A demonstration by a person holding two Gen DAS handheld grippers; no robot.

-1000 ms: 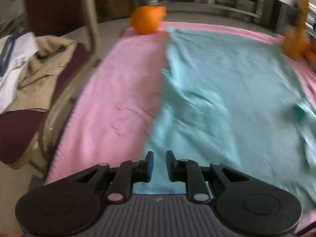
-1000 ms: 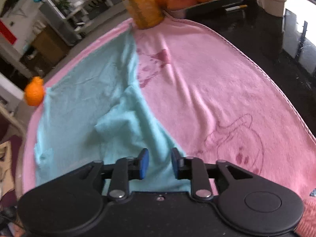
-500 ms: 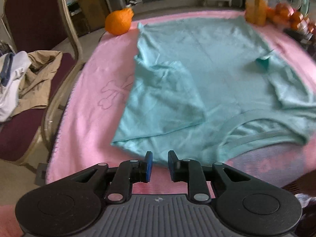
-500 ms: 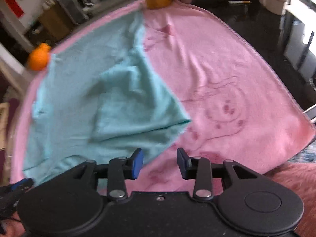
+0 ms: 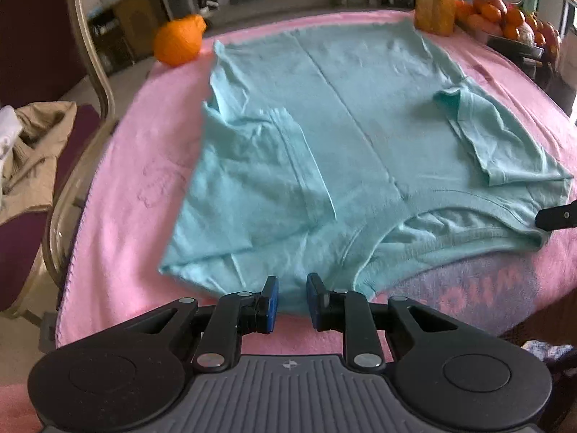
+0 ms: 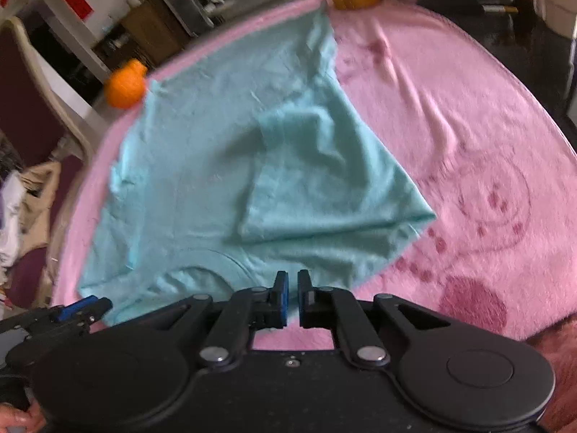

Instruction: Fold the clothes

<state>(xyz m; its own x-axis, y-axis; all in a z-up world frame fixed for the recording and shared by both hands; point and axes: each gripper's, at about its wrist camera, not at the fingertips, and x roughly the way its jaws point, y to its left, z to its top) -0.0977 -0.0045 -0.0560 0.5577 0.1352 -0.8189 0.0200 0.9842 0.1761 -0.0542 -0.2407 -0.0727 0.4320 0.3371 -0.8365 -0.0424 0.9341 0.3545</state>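
A plain aqua T-shirt (image 5: 346, 137) is lying on a pink blanket (image 6: 468, 144) showing darker pink cartoon outlines; beyond the shirt, an orange fruit (image 5: 178, 39) is glowing.

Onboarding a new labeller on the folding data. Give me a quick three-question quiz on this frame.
1. True or false: both sleeves of the teal T-shirt are folded in over its body.
2. The shirt lies on: A) a pink blanket; B) bare wood; C) a white sheet.
3. Whose fingers stand wider apart, the left gripper or the right gripper?

Key: 1 true; 2 A; 3 the left gripper.
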